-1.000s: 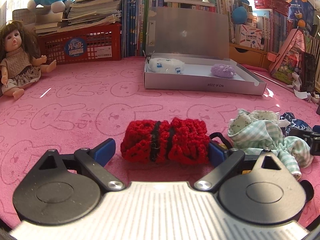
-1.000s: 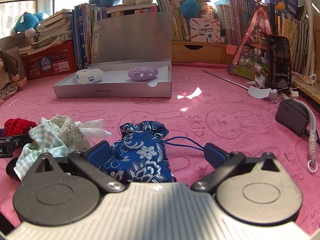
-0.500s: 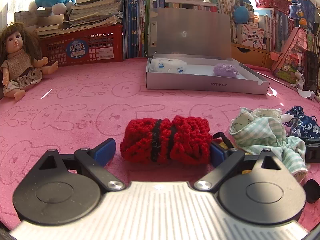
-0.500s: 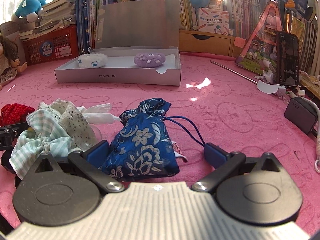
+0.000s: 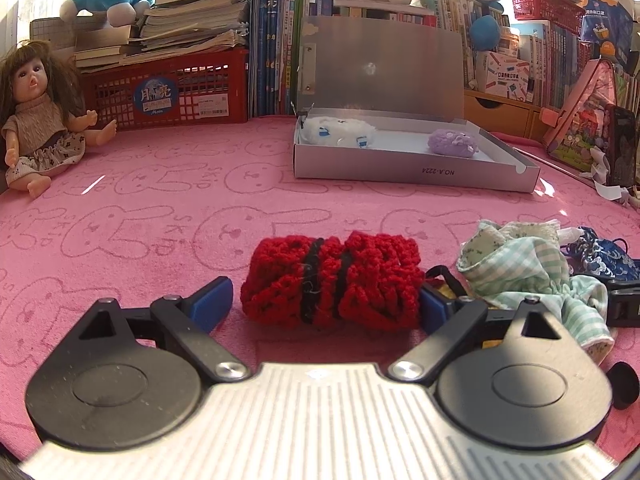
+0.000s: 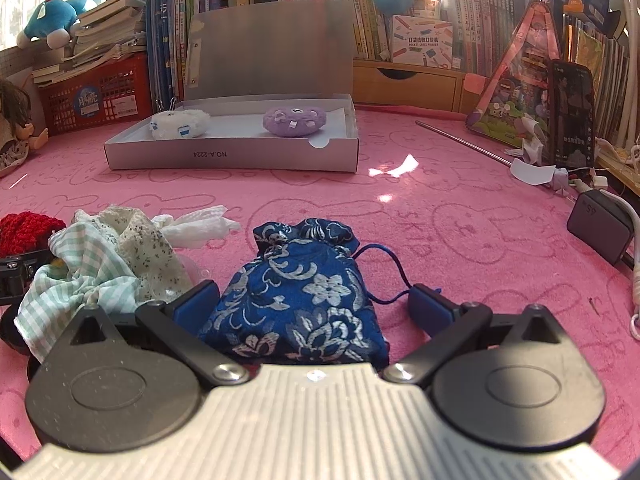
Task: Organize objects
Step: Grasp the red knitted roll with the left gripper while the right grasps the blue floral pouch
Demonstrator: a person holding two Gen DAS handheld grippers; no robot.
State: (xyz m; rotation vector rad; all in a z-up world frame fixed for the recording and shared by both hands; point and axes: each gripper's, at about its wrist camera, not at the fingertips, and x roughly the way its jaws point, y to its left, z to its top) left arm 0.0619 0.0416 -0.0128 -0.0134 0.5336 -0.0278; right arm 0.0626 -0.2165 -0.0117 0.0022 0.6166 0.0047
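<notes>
A red knitted roll with black bands (image 5: 332,280) lies on the pink mat between the fingers of my left gripper (image 5: 324,298). Its jaws are closing: the right pad is at the roll's end, the left pad still stands apart. A blue floral drawstring pouch (image 6: 304,280) lies between the fingers of my right gripper (image 6: 312,298), which is open, with a gap on the right side. A green checked cloth bundle (image 5: 528,264) sits between the two items. The open grey box (image 5: 400,168) farther back holds a white plush (image 5: 340,130) and a purple plush (image 5: 452,142).
A doll (image 5: 36,116) sits at the far left beside a red basket (image 5: 172,88) of books. Books and plush toys line the back. At the right lie a dark charger block (image 6: 600,224) with its cable, a phone (image 6: 572,116) and a thin metal rod (image 6: 460,142).
The blue pouch now sits deeper between the right gripper's fingers and looks larger. The left gripper's jaws have narrowed slightly around the red roll.
</notes>
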